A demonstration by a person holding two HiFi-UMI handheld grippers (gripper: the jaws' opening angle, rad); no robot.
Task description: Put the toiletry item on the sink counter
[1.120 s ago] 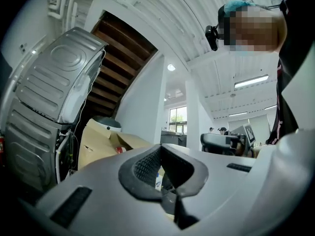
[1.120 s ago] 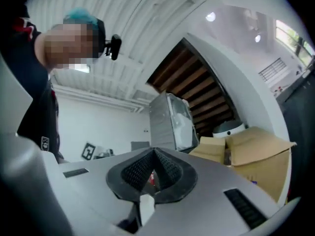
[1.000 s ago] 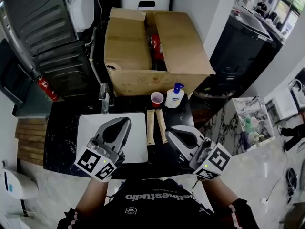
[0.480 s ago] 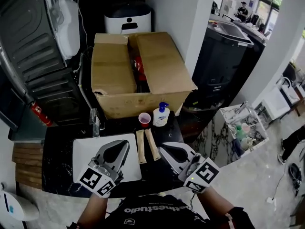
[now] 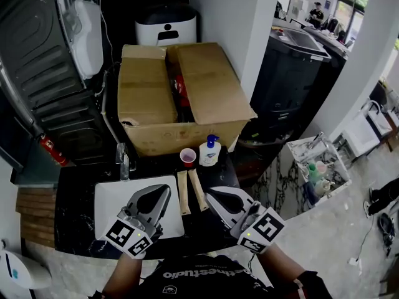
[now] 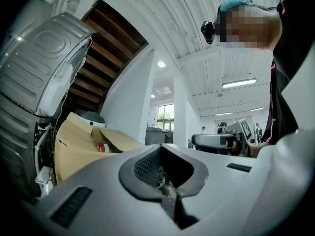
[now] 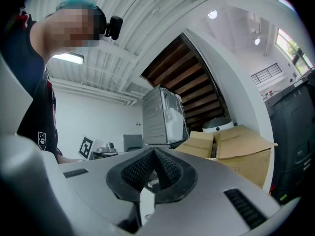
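A white pump bottle (image 5: 210, 152) with a blue top stands at the back of the black sink counter (image 5: 75, 195), next to a small pink cup (image 5: 187, 157). Two long tan packets (image 5: 191, 190) lie side by side on the counter, right of the white basin (image 5: 109, 198). My left gripper (image 5: 156, 191) hovers over the basin's right part, shut and empty. My right gripper (image 5: 211, 195) is just right of the packets, also shut with nothing in it. The left gripper view shows the left gripper (image 6: 160, 148) with its jaws meeting; the right gripper view shows the same of the right gripper (image 7: 154, 151).
A faucet (image 5: 123, 161) stands behind the basin. An open cardboard box (image 5: 177, 98) fills the space behind the counter, with a white round appliance (image 5: 167, 23) beyond it. A grey machine (image 5: 37, 61) and red extinguisher (image 5: 50, 149) are at left; a wire rack (image 5: 317, 167) at right.
The head view has swung, so the counter sits lower-left in the picture. The left gripper has shifted slightly over the basin. Both grippers stay shut and empty.
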